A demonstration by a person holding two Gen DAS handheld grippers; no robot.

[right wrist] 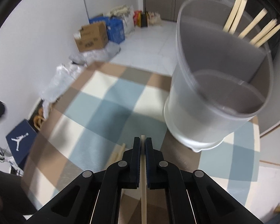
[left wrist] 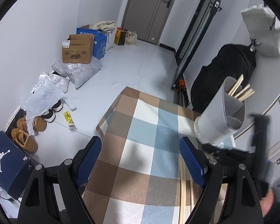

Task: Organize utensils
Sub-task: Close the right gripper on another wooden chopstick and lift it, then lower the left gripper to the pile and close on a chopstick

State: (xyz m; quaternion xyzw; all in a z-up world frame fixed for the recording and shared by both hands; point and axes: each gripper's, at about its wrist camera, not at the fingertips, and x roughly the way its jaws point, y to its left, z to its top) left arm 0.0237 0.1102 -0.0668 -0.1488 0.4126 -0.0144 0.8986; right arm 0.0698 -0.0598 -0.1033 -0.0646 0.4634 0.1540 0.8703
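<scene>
A grey utensil holder (right wrist: 220, 85) stands on the checked tablecloth (right wrist: 102, 100), with several wooden chopsticks (right wrist: 252, 28) leaning in its far compartment. My right gripper (right wrist: 142, 141) is shut on a single pale chopstick (right wrist: 143, 186) that runs back between its jaws, just in front of the holder's base. Loose chopsticks (right wrist: 117, 152) lie on the cloth to its left. In the left wrist view my left gripper (left wrist: 140, 149) hangs open over the cloth with nothing between its blue pads; the holder (left wrist: 220, 115) is at its right, loose chopsticks (left wrist: 183, 190) lie by the right finger, and the right gripper (left wrist: 259, 149) shows blurred.
The table's far edge (left wrist: 128, 89) drops to a white tiled floor. Cardboard boxes (left wrist: 78, 50), plastic bags (left wrist: 46, 91), shoes (left wrist: 24, 138) and a navy shoebox (left wrist: 5, 158) line the left wall. A black bag (left wrist: 225, 74) sits behind the holder.
</scene>
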